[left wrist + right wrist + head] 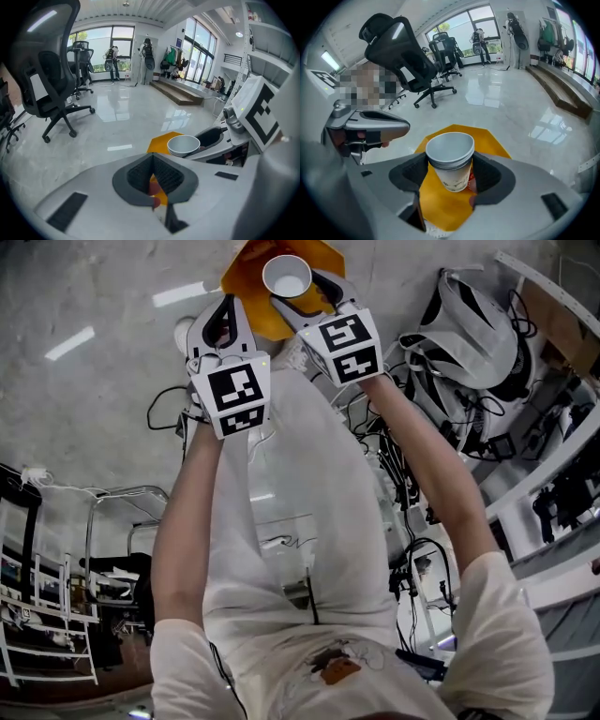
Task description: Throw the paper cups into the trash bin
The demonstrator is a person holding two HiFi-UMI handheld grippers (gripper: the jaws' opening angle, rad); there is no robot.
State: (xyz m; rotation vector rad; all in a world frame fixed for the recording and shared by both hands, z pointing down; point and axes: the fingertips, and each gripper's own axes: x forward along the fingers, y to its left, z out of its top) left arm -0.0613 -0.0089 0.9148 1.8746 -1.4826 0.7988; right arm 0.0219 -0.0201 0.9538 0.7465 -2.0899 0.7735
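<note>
Two hand-held grippers are held out side by side over a glossy pale floor [84, 409]. A white paper cup [451, 161] is pinched upright between the spread jaws of the right hand-held gripper [302, 294], with its open mouth turned upward; its rim looks doubled, as though a second cup were nested inside, though this cannot be settled. The left hand-held gripper [153, 176] is seen just to the left of the right one, apart from it, with its dark ribbed pads pressed together and nothing caught between them. A yellow trash bin [487, 140] is seen on the floor directly below and ahead of the right hand-held gripper, so that the cup is held above it; part of its yellow is also visible under the left hand-held gripper's jaws. Black office chairs [401, 51] are seen well beyond both hand-held grippers, toward the windows. Tangled cables [403, 474] are seen on the floor to the right of the person's arms.
</note>
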